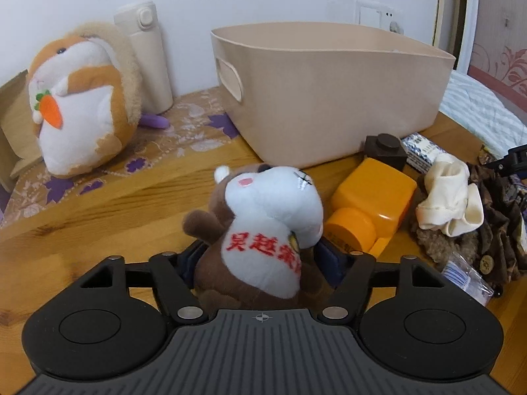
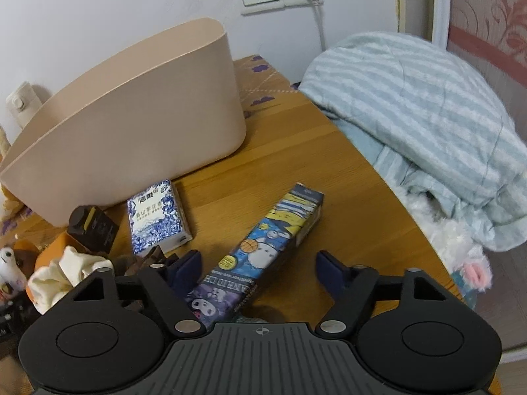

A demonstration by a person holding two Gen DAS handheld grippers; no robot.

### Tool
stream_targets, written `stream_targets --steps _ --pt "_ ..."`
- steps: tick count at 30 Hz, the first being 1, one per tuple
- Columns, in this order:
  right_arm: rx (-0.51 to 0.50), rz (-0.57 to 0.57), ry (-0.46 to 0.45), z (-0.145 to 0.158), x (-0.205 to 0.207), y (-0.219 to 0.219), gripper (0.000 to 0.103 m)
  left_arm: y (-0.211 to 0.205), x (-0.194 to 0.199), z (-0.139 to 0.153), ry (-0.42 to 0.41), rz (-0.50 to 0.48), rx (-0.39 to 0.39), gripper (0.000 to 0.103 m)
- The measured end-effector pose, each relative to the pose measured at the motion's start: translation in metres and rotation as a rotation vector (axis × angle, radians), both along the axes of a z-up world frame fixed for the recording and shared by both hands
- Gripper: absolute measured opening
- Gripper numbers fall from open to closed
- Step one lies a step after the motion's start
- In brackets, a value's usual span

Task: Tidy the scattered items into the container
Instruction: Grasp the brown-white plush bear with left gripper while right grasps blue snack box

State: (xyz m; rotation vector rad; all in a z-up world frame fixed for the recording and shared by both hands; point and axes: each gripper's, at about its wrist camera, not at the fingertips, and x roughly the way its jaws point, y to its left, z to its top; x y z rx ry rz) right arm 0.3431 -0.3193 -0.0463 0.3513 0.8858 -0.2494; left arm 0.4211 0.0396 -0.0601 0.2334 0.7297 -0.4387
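Observation:
A small brown and white plush toy [image 1: 263, 204] with red characters on its belly sits between the fingers of my left gripper [image 1: 262, 260], and both blue pads press its sides. Behind it stands the beige container [image 1: 329, 98], open at the top. In the right wrist view a long blue cartoon-printed box [image 2: 273, 240] lies slanted on the wooden table between the fingers of my right gripper [image 2: 258, 263]. The right pad stands apart from the box, so this gripper is open. The container [image 2: 131, 125] is up left of it.
An orange bottle [image 1: 372, 197], a dark small bottle [image 1: 385, 151], a cream cloth [image 1: 451, 197] and brown fabric lie right of the plush. A blue-white tissue pack [image 2: 158, 220] lies by the container. A big hamster plush [image 1: 79, 105] and thermos [image 1: 148, 56] stand left. A striped blanket [image 2: 411, 115] borders the table's right edge.

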Motion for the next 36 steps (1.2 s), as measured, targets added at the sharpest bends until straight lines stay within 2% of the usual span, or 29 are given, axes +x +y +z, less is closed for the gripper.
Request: stream_targets --steps 3,4,5,6,7,9,18,28,36 --pt "0.005 0.006 -0.001 0.002 -0.002 -0.002 0.053 -0.001 -0.002 0.000 -0.008 -0.003 0.010 0.066" --pt "0.008 0.004 -0.003 0.002 -0.003 -0.002 0.050 -0.001 -0.002 0.000 -0.006 -0.001 0.006 0.062" --pt "0.009 0.006 -0.004 0.003 -0.004 -0.003 0.044 -0.001 -0.003 0.000 -0.004 -0.002 0.000 0.054" --pt "0.008 0.010 -0.005 0.003 -0.005 -0.003 0.038 0.000 -0.003 0.000 -0.002 -0.003 -0.009 0.052" --pt "0.005 0.015 -0.005 0.003 -0.007 -0.003 0.035 0.000 -0.004 0.000 0.001 -0.004 -0.018 0.051" --pt "0.003 0.022 -0.004 0.003 -0.009 -0.003 0.021 0.001 -0.005 0.001 0.002 0.000 -0.029 0.050" --pt "0.001 0.013 -0.076 0.020 -0.029 -0.008 0.021 0.005 -0.021 0.013 -0.017 -0.011 -0.091 0.049" --pt "-0.015 0.047 -0.184 0.060 -0.048 -0.003 0.021 0.009 -0.041 0.051 -0.081 -0.026 -0.144 0.049" --pt "-0.051 0.080 -0.243 0.086 -0.047 0.002 0.021 0.004 -0.043 0.082 -0.142 -0.029 -0.191 0.049"
